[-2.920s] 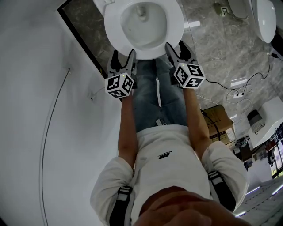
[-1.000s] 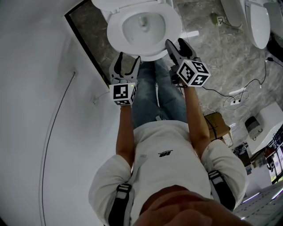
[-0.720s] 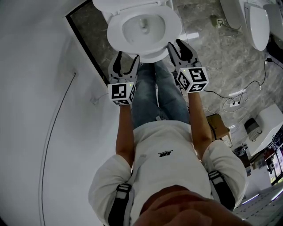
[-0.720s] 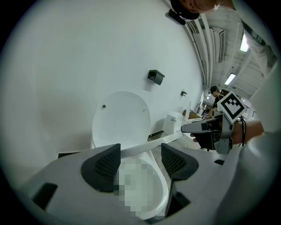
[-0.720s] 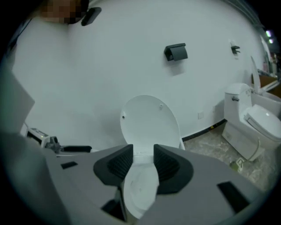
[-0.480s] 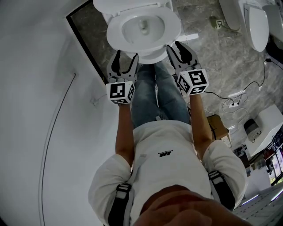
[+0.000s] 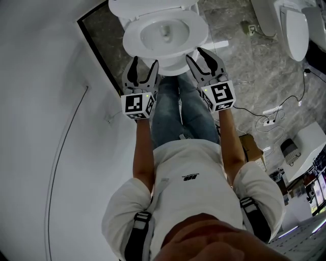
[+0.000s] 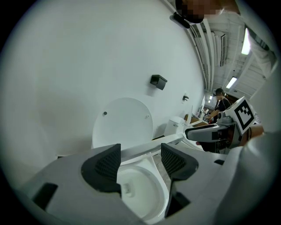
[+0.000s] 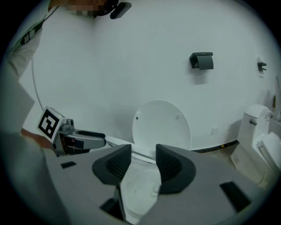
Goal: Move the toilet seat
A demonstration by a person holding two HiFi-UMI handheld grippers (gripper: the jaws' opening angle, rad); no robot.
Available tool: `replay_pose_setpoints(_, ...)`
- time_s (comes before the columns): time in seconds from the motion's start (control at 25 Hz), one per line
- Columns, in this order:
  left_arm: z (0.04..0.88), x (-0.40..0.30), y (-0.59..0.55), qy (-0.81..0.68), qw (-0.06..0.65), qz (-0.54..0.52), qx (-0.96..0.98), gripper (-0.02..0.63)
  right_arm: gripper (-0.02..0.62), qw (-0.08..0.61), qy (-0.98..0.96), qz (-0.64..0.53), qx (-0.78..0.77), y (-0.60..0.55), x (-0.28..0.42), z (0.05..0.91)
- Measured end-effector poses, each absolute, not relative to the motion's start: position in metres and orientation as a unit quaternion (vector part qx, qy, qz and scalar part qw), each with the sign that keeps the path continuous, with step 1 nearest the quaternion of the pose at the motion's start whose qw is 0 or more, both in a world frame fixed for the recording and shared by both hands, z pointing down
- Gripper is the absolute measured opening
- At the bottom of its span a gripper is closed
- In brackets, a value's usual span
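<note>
A white toilet stands at the top of the head view, its lid (image 7: 153, 6) upright and its seat ring (image 7: 198, 35) over the bowl. My left gripper (image 7: 143, 63) is at the seat's front left, jaws wide open. In the left gripper view the seat's front edge (image 8: 140, 150) crosses between the pads and looks slightly lifted off the bowl. My right gripper (image 7: 199, 55) is at the front right. Its jaws have just been opening, with the seat edge (image 9: 140, 154) across the gap near the tips. No pad visibly presses on the seat.
A white wall (image 7: 51, 127) runs close along the left. A second toilet (image 7: 295, 25) stands at the far right, with cables and a power strip (image 7: 270, 109) and a cardboard box (image 7: 252, 145) on the marble floor. A black holder (image 9: 202, 60) hangs on the wall.
Both grippers have crept up the picture toward the toilet's front rim. The right gripper has rolled from lying on its side to lying flat, jaws side by side.
</note>
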State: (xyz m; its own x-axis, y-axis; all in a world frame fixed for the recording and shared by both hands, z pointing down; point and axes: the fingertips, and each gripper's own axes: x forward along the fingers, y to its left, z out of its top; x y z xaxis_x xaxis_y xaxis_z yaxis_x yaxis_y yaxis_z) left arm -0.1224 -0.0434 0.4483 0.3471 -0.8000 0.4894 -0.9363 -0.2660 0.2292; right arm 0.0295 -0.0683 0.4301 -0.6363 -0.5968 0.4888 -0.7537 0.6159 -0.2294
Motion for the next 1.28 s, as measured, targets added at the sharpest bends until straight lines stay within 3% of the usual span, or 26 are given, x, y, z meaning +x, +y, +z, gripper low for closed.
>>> replay_pose_setpoints(1.28,0.421,-0.139,-0.106,-0.566,0.233,0.107,0.784,0.282,0.178,0.171,-0.871,0.208,0.412,-0.131,0.013,0.409)
